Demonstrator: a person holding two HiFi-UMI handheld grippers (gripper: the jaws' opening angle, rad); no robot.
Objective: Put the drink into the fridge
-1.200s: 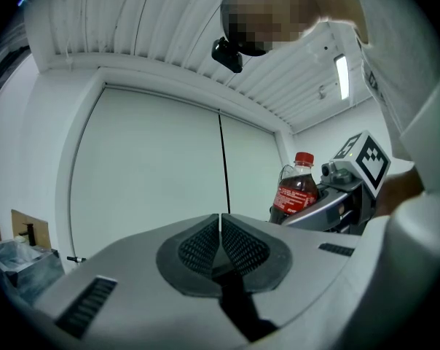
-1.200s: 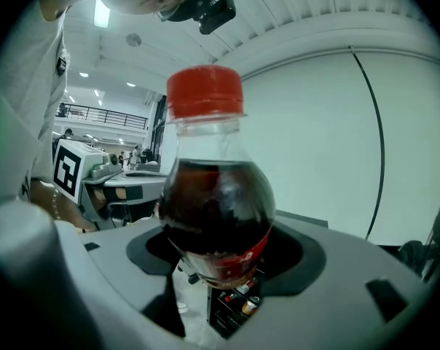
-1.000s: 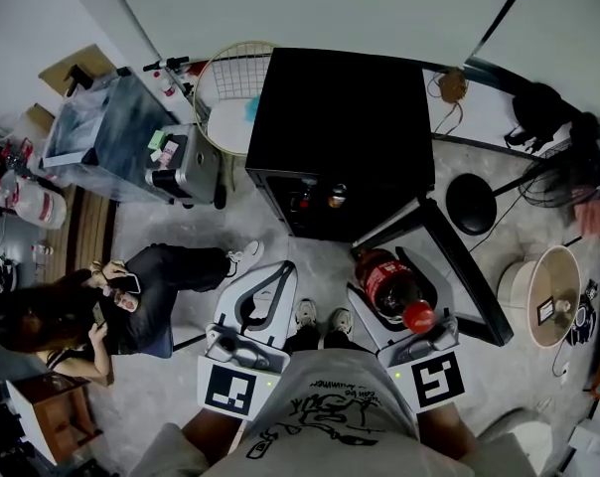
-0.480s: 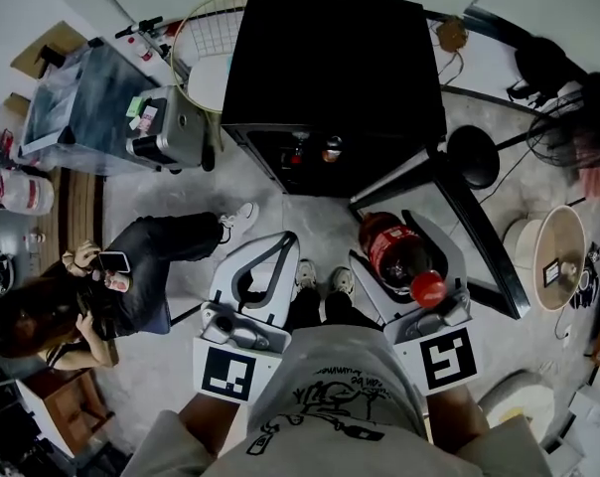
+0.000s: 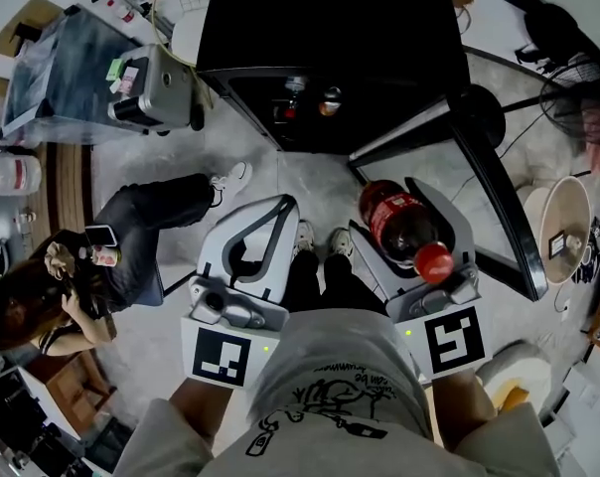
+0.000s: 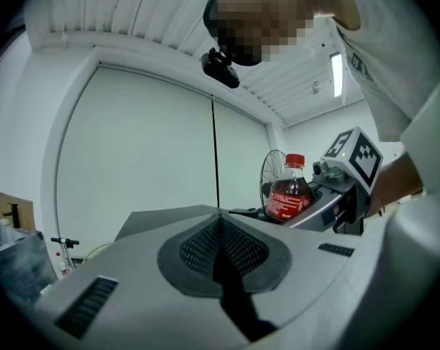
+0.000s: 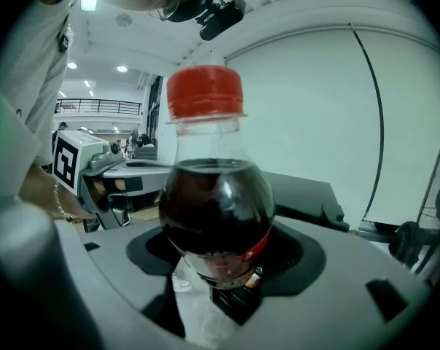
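Note:
A cola bottle (image 5: 397, 222) with a red cap (image 5: 434, 262) lies between the jaws of my right gripper (image 5: 389, 202), which is shut on its body. In the right gripper view the bottle (image 7: 216, 210) fills the middle and hides the gap of that gripper (image 7: 221, 283). My left gripper (image 5: 283, 207) is beside it, shut with nothing held; its pads (image 6: 220, 250) meet in the left gripper view. That view also catches the bottle (image 6: 288, 195) off to the right. The black fridge (image 5: 330, 18) stands just ahead, its door (image 5: 489, 177) swung open to the right, with small items on its shelf (image 5: 310, 99).
A person (image 5: 131, 237) sits on the floor at the left with a phone. A silver appliance (image 5: 151, 82) and a covered crate (image 5: 52, 78) stand left of the fridge. At the right are a black stool (image 5: 487, 117), a fan (image 5: 578, 87) and a round white tub (image 5: 558, 237).
Both grippers have sunk lower in front of the fridge, which has slid up and grown in the head view. The bottle stays gripped in the right gripper.

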